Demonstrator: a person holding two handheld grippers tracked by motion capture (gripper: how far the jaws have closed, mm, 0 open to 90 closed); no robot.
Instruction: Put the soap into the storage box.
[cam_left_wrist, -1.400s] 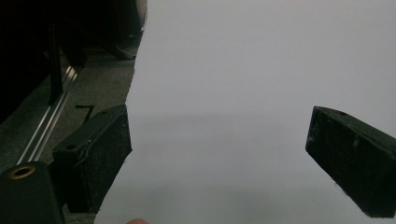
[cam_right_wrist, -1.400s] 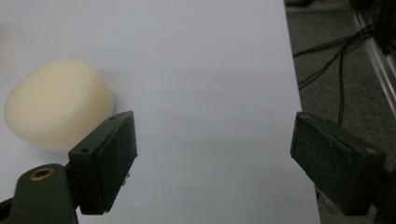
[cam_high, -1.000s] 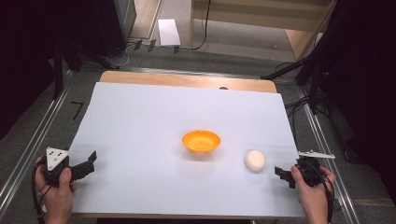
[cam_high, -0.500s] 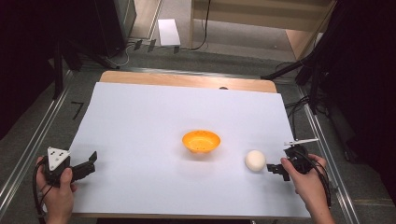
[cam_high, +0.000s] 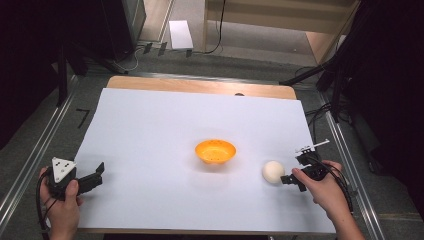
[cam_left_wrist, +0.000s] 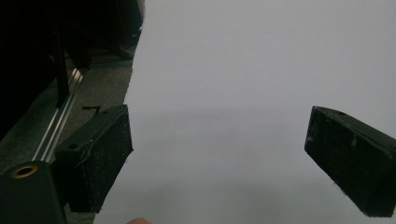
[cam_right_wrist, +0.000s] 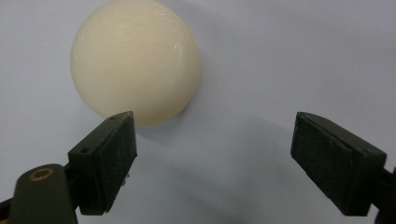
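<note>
My right tool (cam_high: 289, 179) sits low over the white-covered worktop (cam_high: 165, 130), near its right edge, with its jaws spread wide and holding nothing. The cream ball (cam_high: 273, 171) lies on the white sheet just ahead of the jaw tips. In the right gripper view the ball (cam_right_wrist: 135, 60) sits off to the left of the gap, just beyond the tip of one jaw, and I cannot tell whether that jaw touches it; the other jaw stands well apart from it over bare sheet. My hand (cam_high: 327, 192) wraps the tool's body from behind.

The orange bowl (cam_high: 215, 151) stands upright near the middle of the worktop, to the left of the ball and apart from it, with nothing in it that I can make out.

My left tool (cam_high: 90, 178) rests near the left edge of the sheet, close to the front, well apart from both bowl and ball. Its jaws are also spread wide, and in the left gripper view the space between them frames plain white sheet.
</note>
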